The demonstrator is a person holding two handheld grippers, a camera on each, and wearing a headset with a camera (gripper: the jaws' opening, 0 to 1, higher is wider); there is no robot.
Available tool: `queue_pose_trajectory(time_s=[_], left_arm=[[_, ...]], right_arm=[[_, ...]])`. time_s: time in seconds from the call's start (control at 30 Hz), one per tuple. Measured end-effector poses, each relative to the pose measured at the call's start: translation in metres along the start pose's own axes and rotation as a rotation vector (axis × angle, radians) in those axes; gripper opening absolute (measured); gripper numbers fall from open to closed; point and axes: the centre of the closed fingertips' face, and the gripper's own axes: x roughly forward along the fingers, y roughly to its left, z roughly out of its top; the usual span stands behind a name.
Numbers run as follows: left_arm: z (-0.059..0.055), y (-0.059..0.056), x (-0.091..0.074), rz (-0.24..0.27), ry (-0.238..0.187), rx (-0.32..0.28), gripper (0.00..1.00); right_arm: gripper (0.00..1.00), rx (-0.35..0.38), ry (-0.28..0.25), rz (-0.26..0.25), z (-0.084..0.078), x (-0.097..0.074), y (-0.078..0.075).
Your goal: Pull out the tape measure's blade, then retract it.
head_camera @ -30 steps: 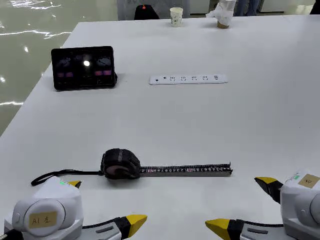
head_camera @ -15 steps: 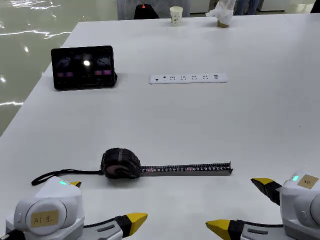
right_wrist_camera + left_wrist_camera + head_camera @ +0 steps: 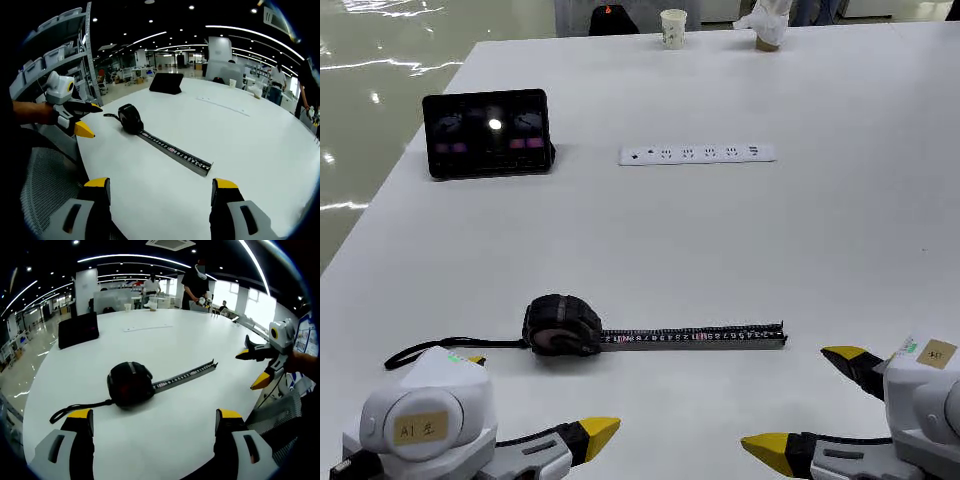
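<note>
Head view, tape measure, blade extended, left gripper labelled A1, right gripper, both jaws apart, empty

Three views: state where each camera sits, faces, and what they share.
Head view: on the headset, looking down at the tape measure; left hand-held gripper, right hand-held gripper at bottom.
Left gripper view: rides the left one, faces the case; own jaws.
Right gripper view: likewise, faces the blade tip.
All share the tape measure.
</note>
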Motion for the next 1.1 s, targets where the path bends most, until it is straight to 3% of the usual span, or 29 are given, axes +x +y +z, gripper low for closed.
queue_pose_trajectory(time_s=[0.2,1.1], left_arm=[[0.002,0.002,0.003,0.006,-0.001,0.003,0.99],[0.014,0.011,0.024,0.028,-0.012,0.006,0.97]], right_arm=[[0.79,-0.036,0.016,0.038,-0.004,0.002,-0.001],[0.69,-0.157,0.071,0.095,-0.013,0.008,-0.031]])
